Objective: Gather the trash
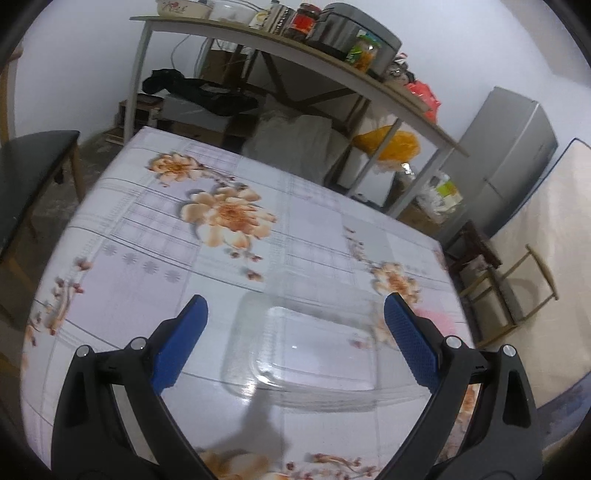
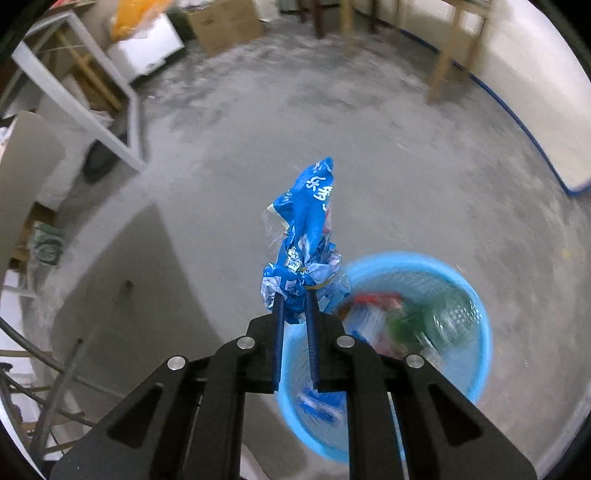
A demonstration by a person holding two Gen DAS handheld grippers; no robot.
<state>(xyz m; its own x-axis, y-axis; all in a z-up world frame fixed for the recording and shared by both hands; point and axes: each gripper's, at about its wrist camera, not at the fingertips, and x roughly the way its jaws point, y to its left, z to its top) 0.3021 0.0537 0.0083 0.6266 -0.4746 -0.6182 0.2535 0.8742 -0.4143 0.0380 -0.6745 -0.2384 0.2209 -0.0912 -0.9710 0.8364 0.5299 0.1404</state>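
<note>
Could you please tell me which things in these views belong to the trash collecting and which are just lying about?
Part of the job:
- blue wrapper, pinched in the right claw
- blue basket on the floor, trash already inside
- clear plastic container on the table, between the open left claw's fingers

Just lying about:
- rice cooker
- jars
- cardboard box
- fridge

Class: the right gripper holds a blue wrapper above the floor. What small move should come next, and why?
Probably shift the right gripper toward the blue basket, then open. It is shut on the blue wrapper, which hangs beside the rim, over bare floor.
</note>
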